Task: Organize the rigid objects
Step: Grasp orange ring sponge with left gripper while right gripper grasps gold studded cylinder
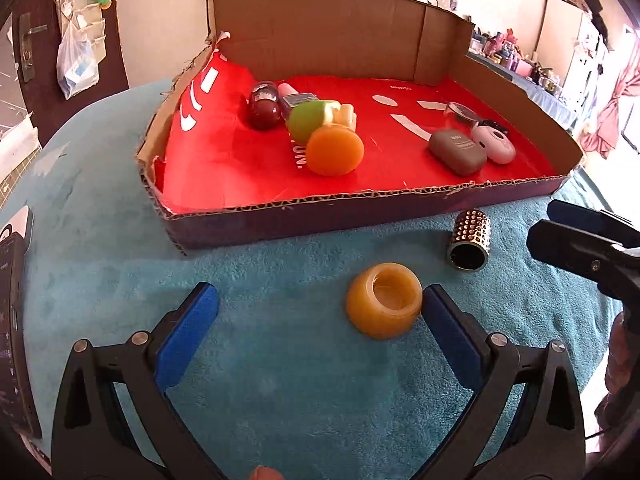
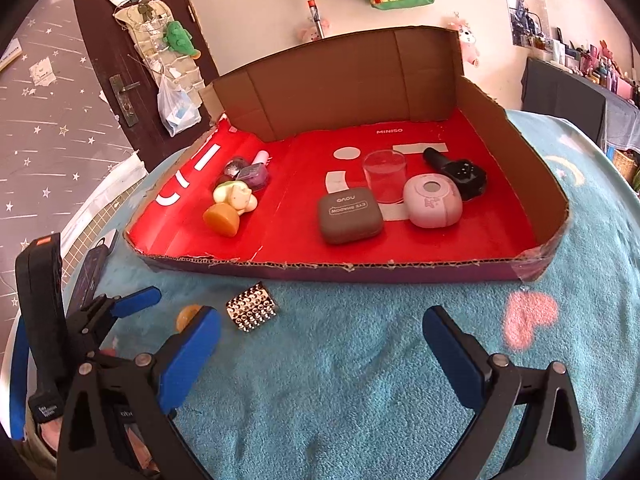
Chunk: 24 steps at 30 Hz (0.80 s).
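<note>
1. Left gripper (image 1: 320,308): jaws wide, empty.
2. Amber cup (image 1: 383,300): on the blanket, against its right fingertip, mouth facing it.
3. Right gripper (image 2: 322,334): spread, empty, farther off.

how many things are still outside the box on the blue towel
2. An amber jar lies on its side by the open left gripper, against one finger. A studded cylinder lies nearer the cardboard box. The towel's far side is hidden behind the box.
</note>
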Motion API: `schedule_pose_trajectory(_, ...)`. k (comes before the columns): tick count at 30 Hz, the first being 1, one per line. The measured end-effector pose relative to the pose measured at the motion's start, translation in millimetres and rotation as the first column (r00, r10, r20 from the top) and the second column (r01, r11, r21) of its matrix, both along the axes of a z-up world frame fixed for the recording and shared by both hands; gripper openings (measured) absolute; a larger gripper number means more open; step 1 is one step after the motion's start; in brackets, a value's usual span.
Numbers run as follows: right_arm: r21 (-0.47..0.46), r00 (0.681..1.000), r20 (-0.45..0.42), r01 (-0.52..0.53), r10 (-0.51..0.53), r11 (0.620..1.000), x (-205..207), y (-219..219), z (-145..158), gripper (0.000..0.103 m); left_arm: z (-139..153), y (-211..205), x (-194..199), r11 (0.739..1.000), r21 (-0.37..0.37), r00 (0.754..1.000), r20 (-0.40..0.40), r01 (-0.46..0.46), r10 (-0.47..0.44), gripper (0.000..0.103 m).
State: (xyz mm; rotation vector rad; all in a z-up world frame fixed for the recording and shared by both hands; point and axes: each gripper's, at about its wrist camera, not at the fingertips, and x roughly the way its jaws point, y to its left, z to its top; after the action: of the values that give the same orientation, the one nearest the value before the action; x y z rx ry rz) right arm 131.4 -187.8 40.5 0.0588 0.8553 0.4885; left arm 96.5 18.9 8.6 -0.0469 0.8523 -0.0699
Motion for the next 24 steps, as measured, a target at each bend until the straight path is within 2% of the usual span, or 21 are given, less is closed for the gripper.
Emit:
schedule_pose_trajectory(2, -0.002, 1.0, -0.003, -0.024, 0.024, 1.0, 1, 9, -2, 0.099, 0, 2, 0, 1.0, -0.014, 1.0, 0.008, 0.008, -0.008, 0.102)
schedule_pose_trajectory(7, -0.016, 0.997, -0.019, -0.072, 0.072, 0.997, 5, 27, -9, 0.086, 1, -8, -3, 0.999, 0.013, 0.998, 0.028, 0.049, -0.05, 0.101)
schedule_pose_trajectory(9, -0.023, 0.996, -0.028, -0.086, 0.085, 0.996, 8, 33, -11, 0.078, 1, -11, -4, 0.997, 0.025, 0.997, 0.031, 0.067, -0.068, 0.088)
schedule_pose_trajectory(13, -0.026, 0.994, -0.042, -0.106, 0.105, 0.994, 10, 39, -14, 0.069, 1, -14, -4, 0.995, 0.042, 0.995, 0.042, 0.089, -0.091, 0.071)
schedule_pose_trajectory(15, -0.03, 0.993, -0.047, -0.112, 0.11, 0.993, 11, 42, -16, 0.061, 2, -15, -4, 0.994, 0.052, 0.993, 0.05, 0.1, -0.102, 0.052)
schedule_pose_trajectory(16, -0.034, 0.992, -0.05, -0.115, 0.113, 0.993, 11, 43, -17, 0.059, 3, -15, -4, 0.993, 0.052, 0.993, 0.053, 0.107, -0.11, 0.049)
schedule_pose_trajectory(18, -0.029, 0.991, -0.053, -0.122, 0.12, 0.992, 11, 45, -17, 0.051, 4, -16, -5, 0.991, 0.054, 0.991, 0.058, 0.119, -0.122, 0.036)
schedule_pose_trajectory(19, -0.027, 0.991, -0.053, -0.125, 0.123, 0.992, 11, 45, -17, 0.048, 4, -17, -5, 0.991, 0.055, 0.99, 0.06, 0.124, -0.127, 0.036)
schedule_pose_trajectory(20, -0.024, 0.99, -0.053, -0.129, 0.128, 0.991, 10, 46, -17, 0.04, 4, -17, -6, 0.99, 0.053, 0.99, 0.062, 0.127, -0.13, 0.036)
schedule_pose_trajectory(24, -0.027, 0.99, -0.044, -0.134, 0.133, 0.991, 9, 49, -16, 0.039, 5, -18, -8, 0.989, 0.052, 0.988, 0.069, 0.137, -0.14, 0.036)
